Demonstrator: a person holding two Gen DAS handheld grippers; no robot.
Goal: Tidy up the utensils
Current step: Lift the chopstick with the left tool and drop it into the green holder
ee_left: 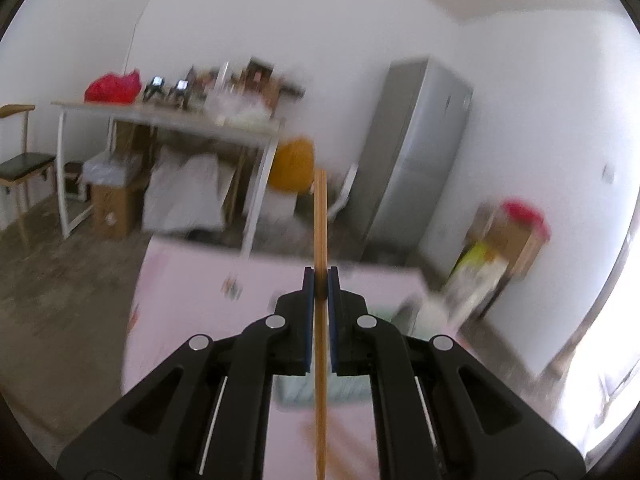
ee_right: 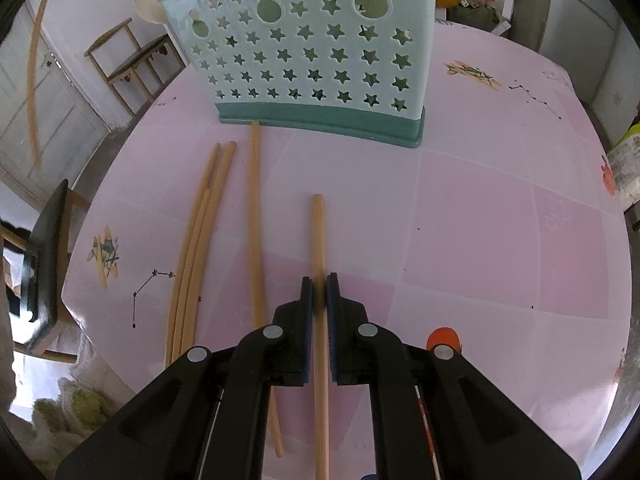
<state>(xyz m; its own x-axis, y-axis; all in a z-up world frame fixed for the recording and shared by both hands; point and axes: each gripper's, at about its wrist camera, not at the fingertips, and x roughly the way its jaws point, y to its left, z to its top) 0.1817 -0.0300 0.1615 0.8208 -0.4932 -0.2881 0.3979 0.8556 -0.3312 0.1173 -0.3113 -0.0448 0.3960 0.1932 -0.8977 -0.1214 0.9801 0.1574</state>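
Chopstick pinched between the pads of the right hand-held gripper, jaws pressed onto it. The stick runs straight ahead of the jaws and back under the gripper body, lying low along the pink tabletop; contact with the surface can't be told. Just left of this gripper, a single loose chopstick lies on the tabletop, its far tip touching or almost touching the base of the utensil holder. Further left, a bundle of three chopsticks lies side by side, touching each other. Orange sticker or cap sits just right of the gripper, partly hidden. Ahead of the gripper, the utensil holder stands upright on the tabletop, pale green with star cut-outs and a darker green base. Beyond the tabletop edge to the left, a wooden chair.

Left hand-held gripper also clamped on a second chopstick, pads pressed against it. This stick pokes out ahead of the jaws and extends back below them, held up above the tabletop; view is motion-blurred. Below the jaws, a pale green patch, likely the holder, too blurred to confirm. Far ahead to the left, a cluttered white-legged table with a red bag on it and boxes and bags underneath. Far ahead to the right, a grey fridge against the wall. Orange bag just behind the stick's tip.
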